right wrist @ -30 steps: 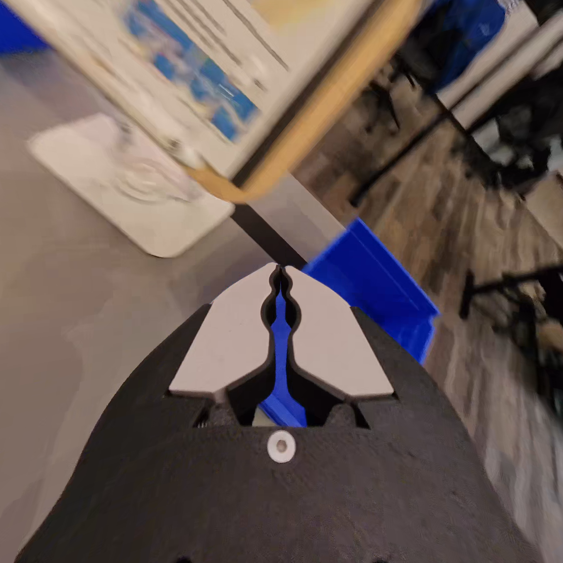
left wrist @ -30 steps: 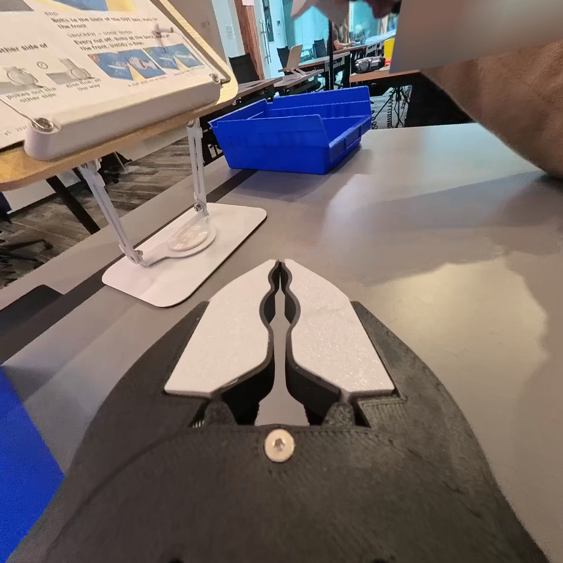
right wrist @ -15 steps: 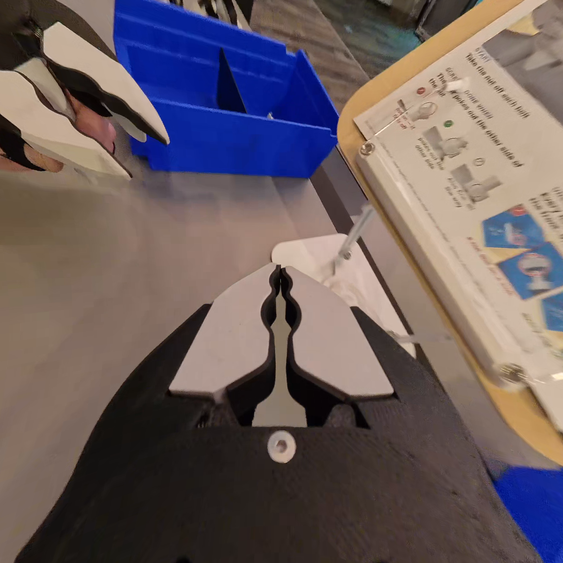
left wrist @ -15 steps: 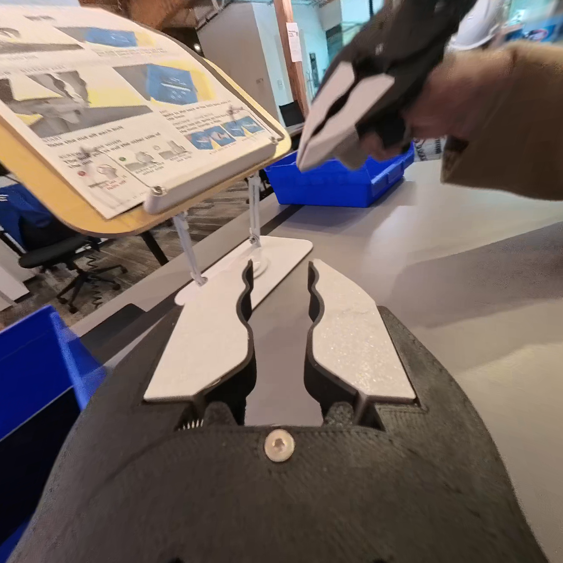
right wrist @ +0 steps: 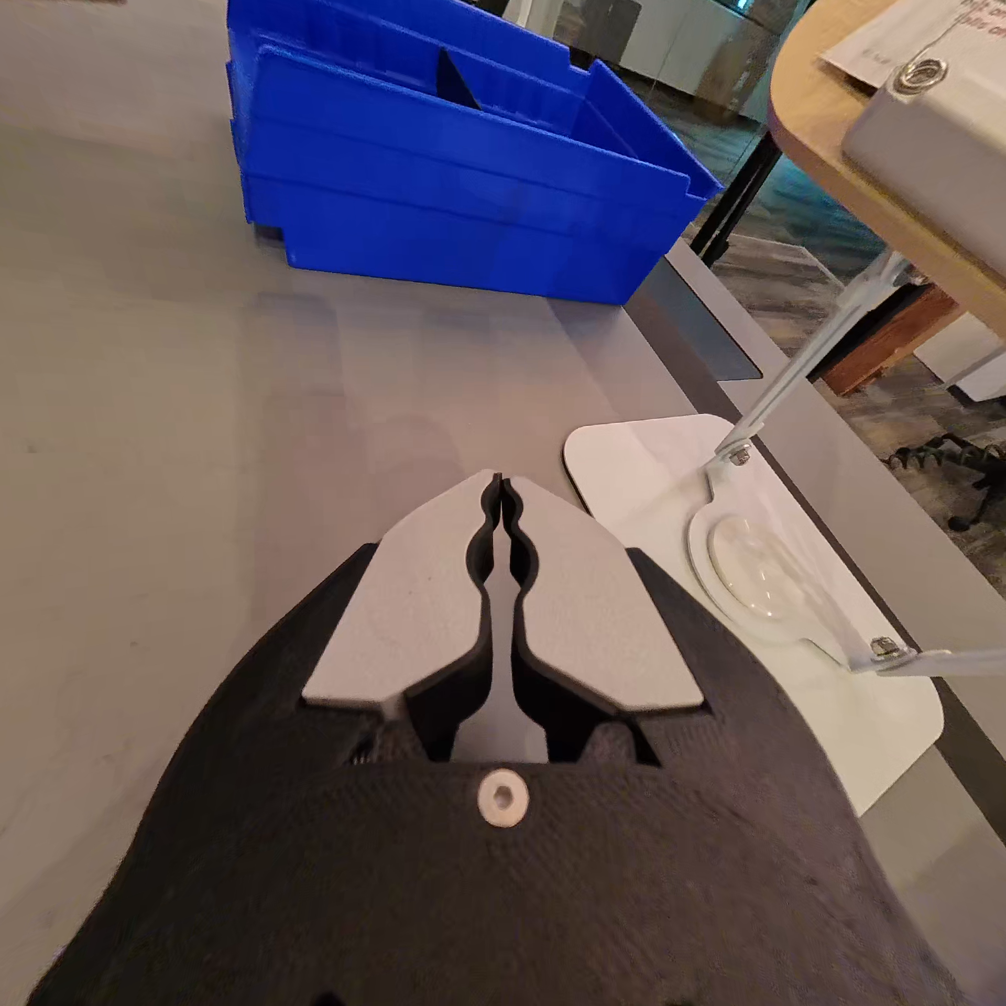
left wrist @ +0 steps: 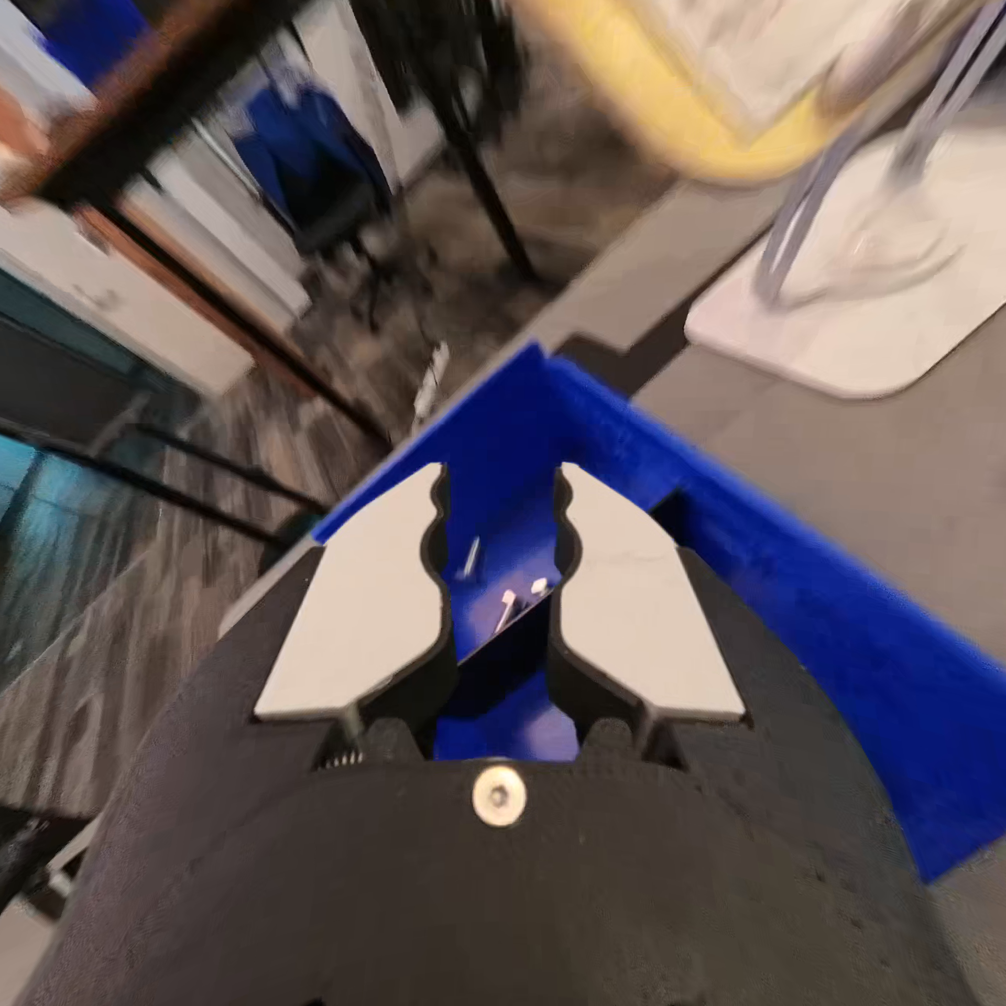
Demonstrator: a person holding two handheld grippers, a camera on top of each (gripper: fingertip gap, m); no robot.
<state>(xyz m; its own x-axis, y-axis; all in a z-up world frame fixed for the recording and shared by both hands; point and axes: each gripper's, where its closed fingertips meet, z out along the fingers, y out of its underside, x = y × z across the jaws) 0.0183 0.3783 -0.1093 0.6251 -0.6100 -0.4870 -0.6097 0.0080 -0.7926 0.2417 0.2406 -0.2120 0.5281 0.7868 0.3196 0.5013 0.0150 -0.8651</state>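
Note:
My left gripper (left wrist: 502, 479) is open and empty, held over a blue bin (left wrist: 773, 577) at the table's left end. Between its fingers I see small silver bolts (left wrist: 509, 604) on the bin floor beside a dark divider (left wrist: 506, 639). The view is blurred by motion. My right gripper (right wrist: 501, 480) is shut and empty, low over the grey table (right wrist: 163, 435). It points toward a second blue bin (right wrist: 435, 179) with a divider, farther along the table. The white base plate (right wrist: 762, 571) of a document stand lies just right of its fingers.
The stand's wooden board (right wrist: 849, 152) with a printed sheet overhangs the right wrist view at upper right; it shows blurred in the left wrist view (left wrist: 707, 125). The table edge (right wrist: 702, 337) runs beside the base plate. Beyond it are floor, chairs and desk legs.
My left gripper swung left and down from the stand to above the near blue bin, and opened wider. My right gripper moved lower and closer to the table, staying shut.

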